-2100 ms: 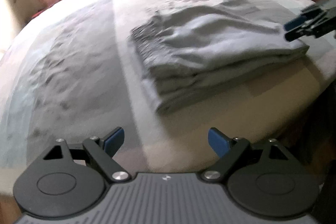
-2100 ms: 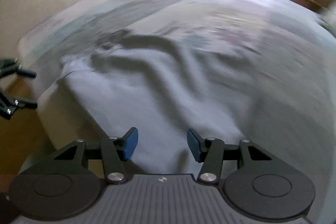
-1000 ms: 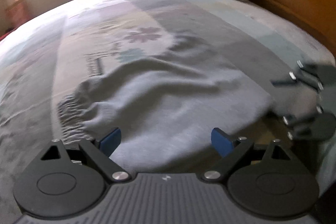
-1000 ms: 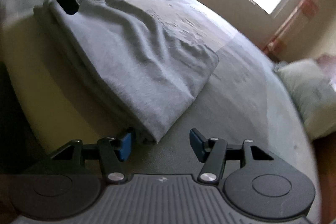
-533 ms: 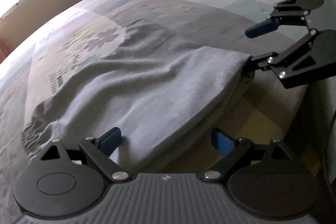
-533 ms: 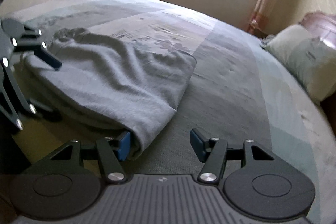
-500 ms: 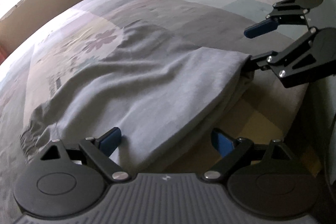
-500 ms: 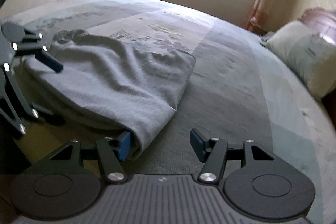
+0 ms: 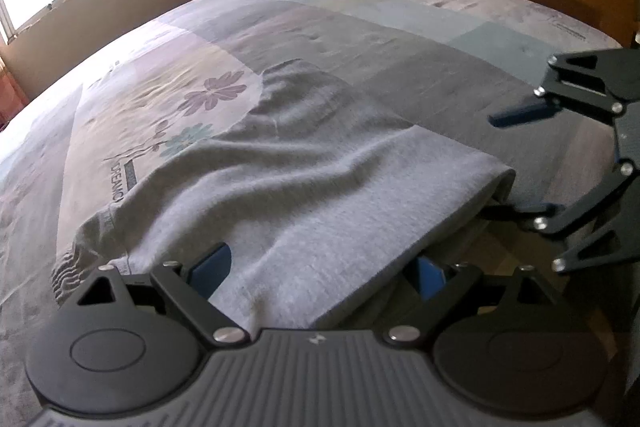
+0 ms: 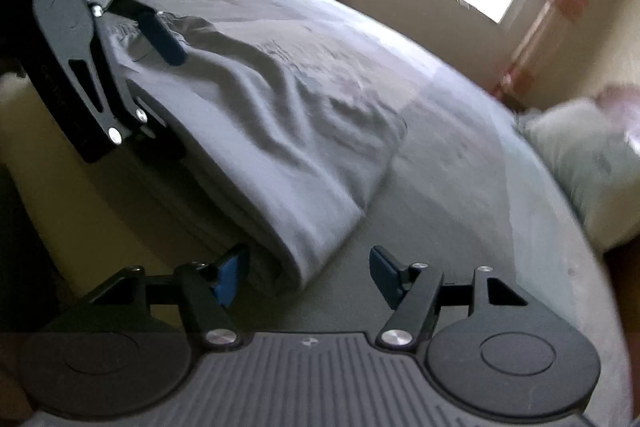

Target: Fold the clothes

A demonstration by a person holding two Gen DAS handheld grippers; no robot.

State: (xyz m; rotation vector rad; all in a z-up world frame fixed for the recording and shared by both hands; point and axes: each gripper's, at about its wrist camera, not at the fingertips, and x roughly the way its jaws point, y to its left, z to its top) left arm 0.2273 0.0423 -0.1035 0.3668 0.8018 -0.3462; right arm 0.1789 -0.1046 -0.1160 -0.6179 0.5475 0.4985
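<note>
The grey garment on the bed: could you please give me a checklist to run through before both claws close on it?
1. Left claw is open: ok.
2. Right claw is open: ok.
3. Near edge of the grey garment lies between the left claw's fingers: ok; one pad is above the cloth, the other tucked under it.
4. Folded corner sits between the right claw's fingers: ok, with one pad under the fold.
5. All layers are caught in each bite: cannot tell, the underside is hidden.
6. Bedspread stays out of the bite: cannot tell.
</note>
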